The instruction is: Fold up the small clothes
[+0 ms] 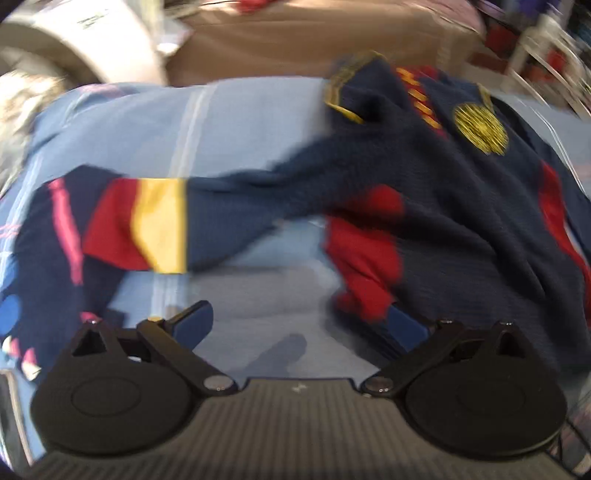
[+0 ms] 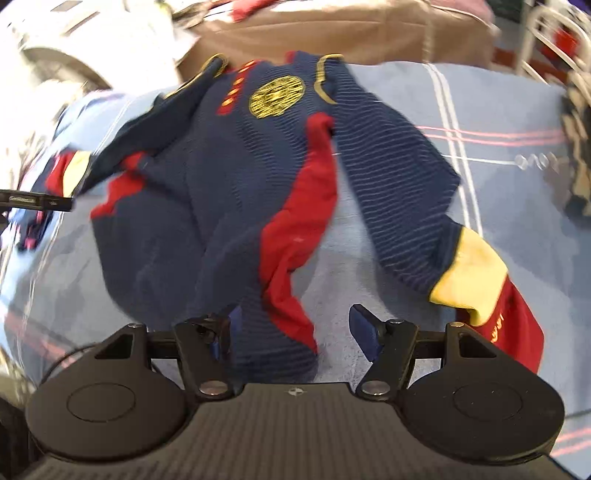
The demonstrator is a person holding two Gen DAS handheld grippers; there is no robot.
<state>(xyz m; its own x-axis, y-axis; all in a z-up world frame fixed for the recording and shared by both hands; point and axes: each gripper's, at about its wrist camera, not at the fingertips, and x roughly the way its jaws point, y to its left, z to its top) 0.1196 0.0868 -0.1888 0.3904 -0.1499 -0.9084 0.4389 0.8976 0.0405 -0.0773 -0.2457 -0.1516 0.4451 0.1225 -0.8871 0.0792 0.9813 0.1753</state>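
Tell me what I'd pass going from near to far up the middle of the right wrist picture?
Right gripper, open over the shirt's hem → navy shirt with a red side panel → its round gold crest → brown surface beyond the blue bedsheet.

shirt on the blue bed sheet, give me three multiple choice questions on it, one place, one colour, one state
1. Where does the round yellow badge sit on the shirt?
A. on the chest, near the collar
B. on a cuff
C. on the bottom hem

2. What colour is the band nearest the navy part of the sleeve end?
A. green
B. yellow
C. white

3. How does the shirt lie on the bed sheet?
A. folded into a neat square
B. rolled into a tube
C. spread out, rumpled, sleeves out to the sides

Answers:
1 A, the badge is high up, between the yellow-trimmed collar edges.
2 B, a yellow band meets the navy, then red.
3 C, both sleeves stretch outward and the body is creased.
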